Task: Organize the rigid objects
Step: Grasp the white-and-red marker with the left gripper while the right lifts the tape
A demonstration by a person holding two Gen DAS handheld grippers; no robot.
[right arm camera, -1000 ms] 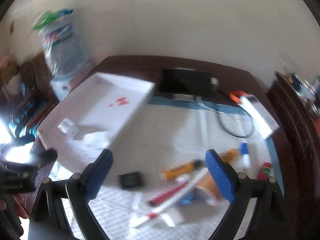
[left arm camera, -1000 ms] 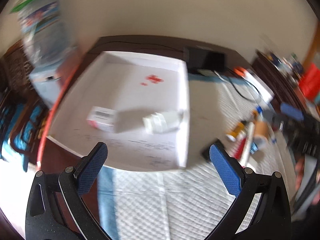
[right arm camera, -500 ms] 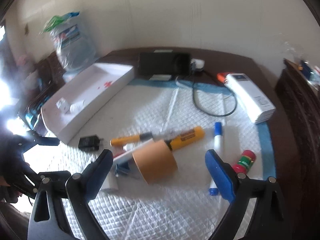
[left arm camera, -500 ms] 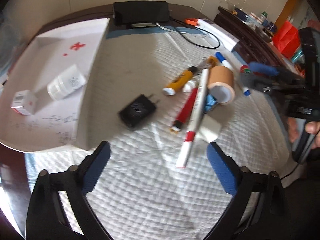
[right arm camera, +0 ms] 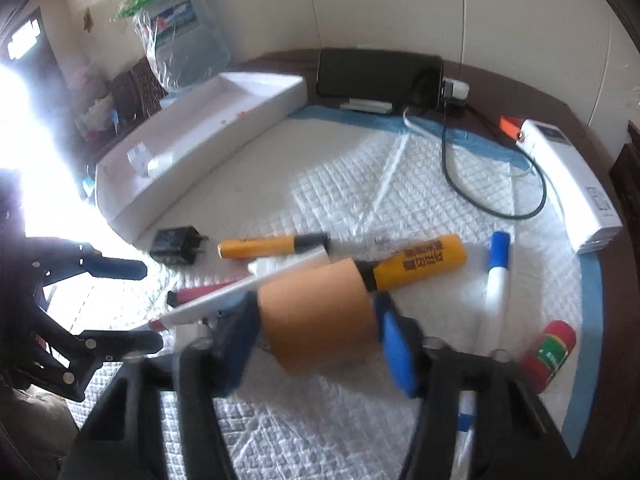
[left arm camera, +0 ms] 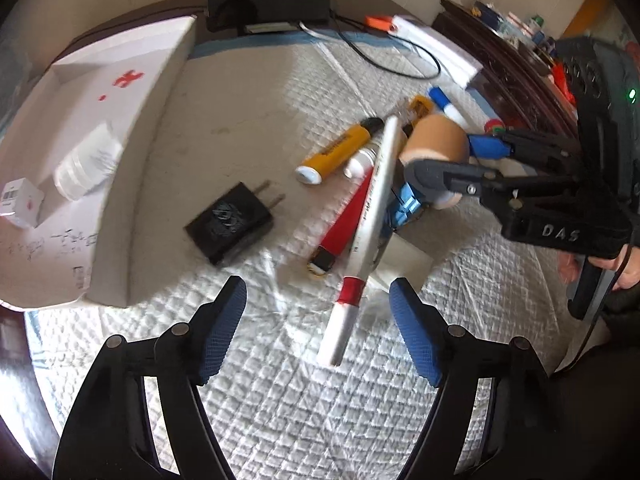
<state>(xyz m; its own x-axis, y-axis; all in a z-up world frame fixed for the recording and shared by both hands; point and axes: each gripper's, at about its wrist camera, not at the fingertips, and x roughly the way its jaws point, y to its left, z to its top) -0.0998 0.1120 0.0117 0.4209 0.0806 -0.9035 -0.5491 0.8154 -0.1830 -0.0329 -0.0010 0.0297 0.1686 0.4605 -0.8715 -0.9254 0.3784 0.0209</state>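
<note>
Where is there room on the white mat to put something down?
Bare mat lies between the white tray and the yellow marker, behind the black plug adapter. More lies in front of the long white pen, by the left tongs. It is crowded around the tan tape roll, where pens pile up and the right tongs are closing.

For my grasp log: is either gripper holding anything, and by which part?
The right gripper is closing around the tan tape roll, flanking its curved sides; firm contact cannot be told. The left gripper, also closing, holds nothing.
</note>
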